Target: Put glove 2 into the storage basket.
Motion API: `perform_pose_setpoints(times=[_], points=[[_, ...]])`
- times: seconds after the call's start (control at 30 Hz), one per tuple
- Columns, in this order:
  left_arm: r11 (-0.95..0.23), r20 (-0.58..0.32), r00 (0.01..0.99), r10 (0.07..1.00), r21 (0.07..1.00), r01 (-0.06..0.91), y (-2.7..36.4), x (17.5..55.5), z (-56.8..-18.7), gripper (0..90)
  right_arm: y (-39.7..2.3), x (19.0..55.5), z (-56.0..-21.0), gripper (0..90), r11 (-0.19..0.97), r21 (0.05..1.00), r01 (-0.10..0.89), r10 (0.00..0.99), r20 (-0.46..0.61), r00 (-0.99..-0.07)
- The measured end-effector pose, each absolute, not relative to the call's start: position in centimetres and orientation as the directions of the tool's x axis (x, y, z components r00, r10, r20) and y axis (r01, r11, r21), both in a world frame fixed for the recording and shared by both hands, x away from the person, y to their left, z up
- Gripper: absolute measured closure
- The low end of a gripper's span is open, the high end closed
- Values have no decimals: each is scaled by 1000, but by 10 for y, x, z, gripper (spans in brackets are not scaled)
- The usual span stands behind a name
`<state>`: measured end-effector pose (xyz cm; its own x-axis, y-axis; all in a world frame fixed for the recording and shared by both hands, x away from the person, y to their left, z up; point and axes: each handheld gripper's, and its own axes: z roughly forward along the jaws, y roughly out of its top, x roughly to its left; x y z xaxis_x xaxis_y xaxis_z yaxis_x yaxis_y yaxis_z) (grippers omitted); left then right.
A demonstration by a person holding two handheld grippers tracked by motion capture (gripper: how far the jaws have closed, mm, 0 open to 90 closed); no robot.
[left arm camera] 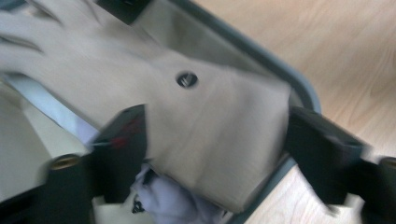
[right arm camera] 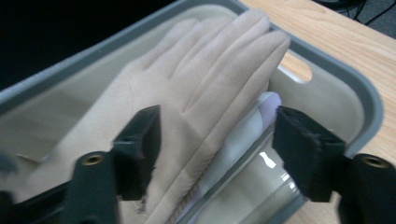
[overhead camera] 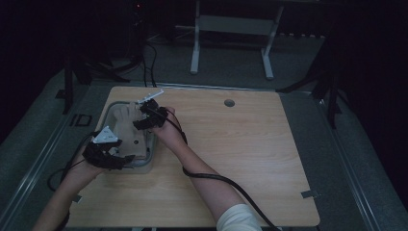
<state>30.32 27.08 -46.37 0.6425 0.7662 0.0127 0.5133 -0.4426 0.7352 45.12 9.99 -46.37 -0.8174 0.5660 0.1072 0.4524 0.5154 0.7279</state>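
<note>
A beige glove (overhead camera: 126, 126) lies in a grey-rimmed tray (overhead camera: 111, 107) at the table's left. My left gripper (overhead camera: 122, 161) is at the tray's near end, open, its jaws straddling the glove's cuff (left arm camera: 224, 140) without closing on it. A small dark snap (left arm camera: 187, 79) sits on the cuff. My right gripper (overhead camera: 143, 118) hovers over the tray's far half. In the right gripper view it (right arm camera: 217, 121) is open above the glove's fingers (right arm camera: 205, 70), with nothing gripped. Under the glove lies a pale lilac packet (right arm camera: 254, 126), also seen below the cuff as lilac material (left arm camera: 173, 200).
The tray's rim (right arm camera: 366, 98) ends close to the wooden tabletop (overhead camera: 240, 144), which stretches bare to the right. A round cable hole (overhead camera: 229, 103) is near the table's far edge. A black cable (overhead camera: 226, 182) trails from the right forearm.
</note>
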Motion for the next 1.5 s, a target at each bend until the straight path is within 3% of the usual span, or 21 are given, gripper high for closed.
perform_pose_setpoints(times=[0.1, 0.27, 0.9, 1.5], points=[[-379, -25, 625, 780, 777, 503, 270, 301, -456, 155, 94, 449, -458, 190, 503, 732, 459, 561, 127, -818], [-359, -44, 645, 763, 800, 480, 254, 297, -451, 155, 81, 440, -456, 138, 528, 736, 425, 521, 115, -846], [-407, -45, 744, 667, 814, 414, 187, 288, -464, 154, 5, 412, -462, 148, 549, 747, 375, 521, 45, -852], [-455, -61, 820, 569, 807, 377, 139, 281, -496, 154, -54, 388, -507, 146, 579, 725, 372, 497, 48, -866]])
